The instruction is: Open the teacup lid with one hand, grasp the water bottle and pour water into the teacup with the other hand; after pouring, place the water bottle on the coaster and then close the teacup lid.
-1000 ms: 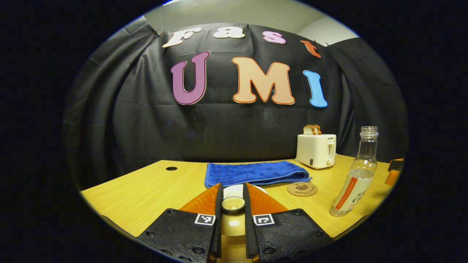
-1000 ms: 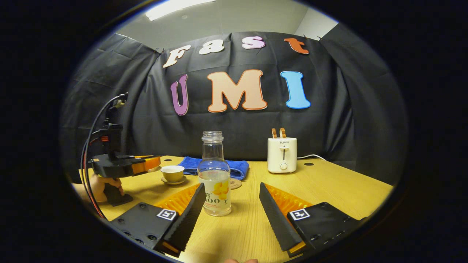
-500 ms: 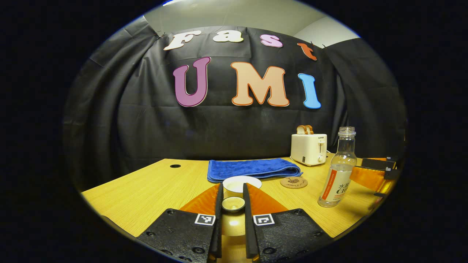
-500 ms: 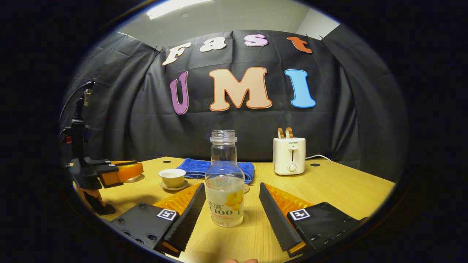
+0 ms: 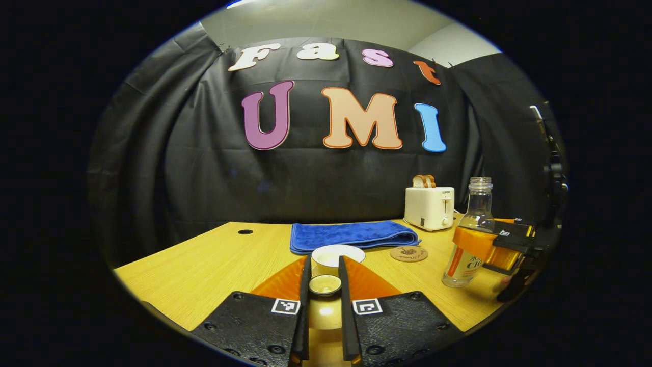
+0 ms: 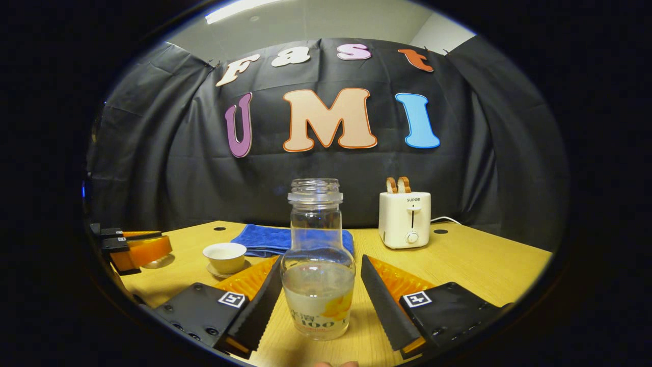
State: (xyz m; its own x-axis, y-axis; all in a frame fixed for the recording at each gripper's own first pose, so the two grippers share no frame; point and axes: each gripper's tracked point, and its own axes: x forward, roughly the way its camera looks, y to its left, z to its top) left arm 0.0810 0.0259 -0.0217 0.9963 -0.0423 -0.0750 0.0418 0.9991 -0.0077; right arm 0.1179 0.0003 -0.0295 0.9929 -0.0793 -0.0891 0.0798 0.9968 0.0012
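My left gripper (image 5: 324, 269) is shut on the knob of the teacup lid (image 5: 325, 284), which it holds low over the table. Just beyond its fingertips stands the uncovered teacup (image 5: 337, 256). In the right gripper view the teacup (image 6: 224, 256) sits on its saucer at the left, with the left gripper (image 6: 136, 245) beside it. The clear water bottle (image 6: 318, 278), uncapped and partly filled, stands upright between my right gripper's (image 6: 321, 261) open fingers (image 6: 261, 306). From the left gripper view, the right gripper (image 5: 496, 242) brackets the bottle (image 5: 466, 255) at label height. The round cork coaster (image 5: 409, 253) lies left of the bottle.
A folded blue towel (image 5: 354, 235) lies behind the teacup. A white toaster (image 6: 405, 219) with bread slices stands at the back, its cord trailing right. The wooden table (image 6: 484, 265) has small cable holes near the back edge.
My right gripper has moved forward until the bottle stands between its open fingers. My left gripper drew back from the teacup with the lid, then stayed still.
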